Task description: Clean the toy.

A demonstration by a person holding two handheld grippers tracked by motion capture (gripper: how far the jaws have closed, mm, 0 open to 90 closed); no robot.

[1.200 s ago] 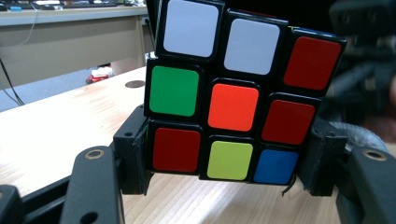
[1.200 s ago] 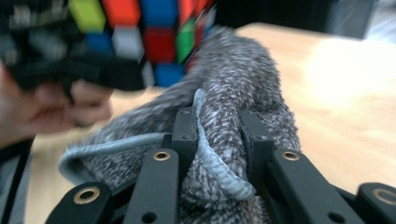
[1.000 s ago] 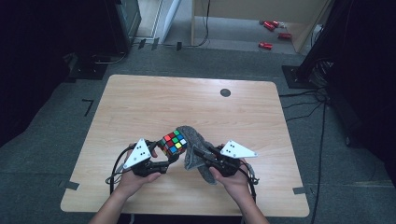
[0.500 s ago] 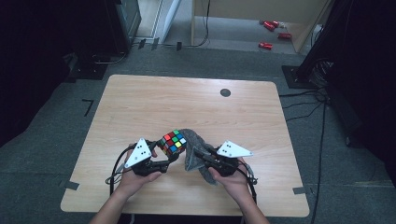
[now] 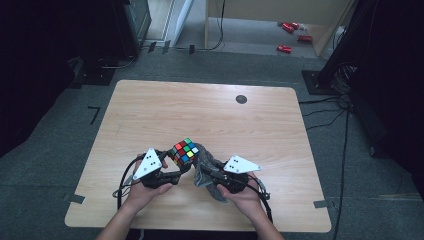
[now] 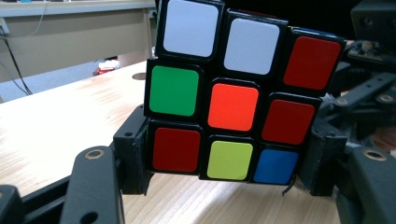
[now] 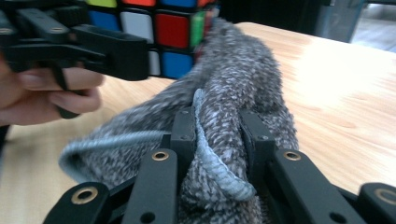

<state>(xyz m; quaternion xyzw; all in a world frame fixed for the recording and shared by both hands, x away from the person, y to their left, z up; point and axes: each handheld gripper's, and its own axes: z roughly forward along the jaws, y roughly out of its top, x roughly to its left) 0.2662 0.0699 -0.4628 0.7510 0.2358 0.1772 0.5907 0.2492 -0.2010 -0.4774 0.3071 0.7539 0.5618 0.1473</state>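
Observation:
A scrambled Rubik's cube (image 5: 184, 151) hangs just above the wooden table (image 5: 200, 110) near its front edge. My left gripper (image 5: 180, 163) is shut on it, the jaws pressing on the lower sides of the cube (image 6: 229, 100). My right gripper (image 5: 206, 174) is shut on a bunched grey towel cloth (image 5: 204, 165). In the right gripper view the cloth (image 7: 233, 107) bulges up between the jaws and its far end lies against the cube (image 7: 168, 28). A hand holds each gripper from the bottom of the high view.
A small black round disc (image 5: 241, 99) sits near the table's far edge. Bare tabletop spreads beyond and to both sides of the grippers. Red objects (image 5: 285, 48) lie on the floor past the table, and dark equipment stands at left and right.

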